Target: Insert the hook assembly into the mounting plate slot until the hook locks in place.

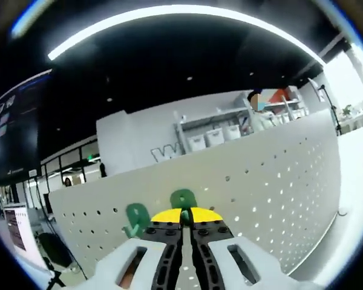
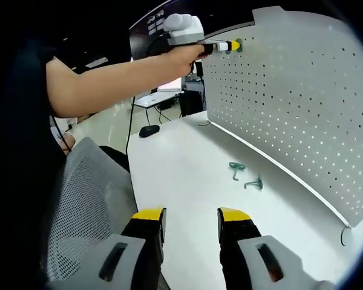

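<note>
Left gripper view: left claw (image 1: 182, 219) clamped on green hook (image 1: 183, 200) at pegboard (image 1: 278, 175).
Right claw (image 2: 191, 217) wide above table (image 2: 187, 163).

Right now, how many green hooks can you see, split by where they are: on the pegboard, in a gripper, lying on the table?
On the pegboard: 1, green hook
In the left gripper: 1, held hook at the pegboard
Lying on the table: 2, hook and hook
Total: 4
</note>
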### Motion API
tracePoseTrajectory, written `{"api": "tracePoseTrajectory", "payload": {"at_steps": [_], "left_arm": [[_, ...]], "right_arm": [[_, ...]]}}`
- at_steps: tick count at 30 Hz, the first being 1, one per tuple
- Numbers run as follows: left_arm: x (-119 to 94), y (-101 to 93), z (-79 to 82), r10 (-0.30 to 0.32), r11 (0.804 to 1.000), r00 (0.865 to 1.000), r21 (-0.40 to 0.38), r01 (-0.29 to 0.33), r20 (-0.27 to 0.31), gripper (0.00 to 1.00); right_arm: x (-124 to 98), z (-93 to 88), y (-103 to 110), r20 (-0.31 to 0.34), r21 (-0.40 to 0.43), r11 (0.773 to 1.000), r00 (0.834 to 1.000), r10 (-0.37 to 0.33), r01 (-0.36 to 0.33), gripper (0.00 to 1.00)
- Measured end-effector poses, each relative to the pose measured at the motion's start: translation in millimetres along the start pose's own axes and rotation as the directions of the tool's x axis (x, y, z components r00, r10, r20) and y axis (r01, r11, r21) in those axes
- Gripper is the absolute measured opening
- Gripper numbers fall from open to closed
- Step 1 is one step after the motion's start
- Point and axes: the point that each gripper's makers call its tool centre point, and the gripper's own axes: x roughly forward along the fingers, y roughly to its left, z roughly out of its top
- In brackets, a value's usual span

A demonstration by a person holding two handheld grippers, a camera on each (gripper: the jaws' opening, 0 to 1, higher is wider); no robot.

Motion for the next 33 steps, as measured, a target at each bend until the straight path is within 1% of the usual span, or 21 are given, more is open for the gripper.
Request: {"api": "tracePoseTrajectory", "payload": {"at_steps": [1, 2, 3, 6, 8, 11, 16, 19, 23, 26, 33], "left_arm": [[0, 0.5, -0.8, -0.002, 1.0, 1.0, -0.006, 0.002, -0.003, 0.03], [0, -0.8, -4.9, -0.014, 1.0, 1.0, -0.02, 0.014, -0.027, 0.03], [1, -0.9, -6.0, -0.013, 0.999, 1.0, -0.035, 0.012, -0.028, 0.03], [-3, -3.2, -9.9, -0.015, 1.0, 0.999, -0.014, 0.014, -0.049, 0.03], [-6, -3.2, -13.7, -0.017, 0.999, 0.998, -0.034, 0.015, -0.056, 0.05], [-10, -3.8, -18.4, -0.022, 0.999, 0.998, -0.041, 0.019, -0.063, 0.09], [-18, -1.7, -26.0, -0.026, 0.998, 0.997, -0.059, 0.022, -0.073, 0.12], [-27, -3.1, -28.9, -0.032, 0.998, 0.996, -0.065, 0.027, -0.078, 0.14], [-38, -3.1, -39.7, -0.039, 0.998, 0.995, -0.062, 0.033, -0.097, 0.15], [-49, -2.9, -47.2, -0.044, 0.997, 0.993, -0.075, 0.036, -0.11, 0.16], [-71, -6.5, -56.1, -0.064, 0.995, 0.99, -0.088, 0.053, -0.127, 0.17]], "right_arm": [[0, 0.0, 0, 0.001, 0.001, 1.0, 1.0, 0.0, 0.0, 0.33], [-1, -0.2, 0, 0.0, 0.001, 1.0, 1.0, -0.001, 0.001, 0.33], [-1, -0.6, 0, -0.001, 0.0, 1.0, 1.0, -0.002, 0.002, 0.33], [-2, -0.7, 0, -0.002, -0.001, 1.0, 1.0, -0.004, 0.004, 0.33], [-2, -0.9, 0, -0.002, -0.002, 1.0, 1.0, -0.004, 0.004, 0.32], [-2, -1.5, 1, -0.003, -0.002, 1.0, 1.0, -0.004, 0.004, 0.32], [-1, -2.3, 1, -0.007, -0.005, 1.0, 1.0, -0.003, 0.003, 0.32], [-1, -1.3, 1, -0.005, -0.006, 1.0, 1.0, -0.005, 0.005, 0.32], [-1, 0.1, 0, -0.004, -0.01, 1.0, 1.0, -0.006, 0.006, 0.32], [0, 0.4, 0, -0.005, -0.013, 1.0, 1.0, -0.006, 0.006, 0.32], [0, 2.0, -1, -0.004, -0.017, 1.0, 1.0, -0.009, 0.009, 0.32]]}}
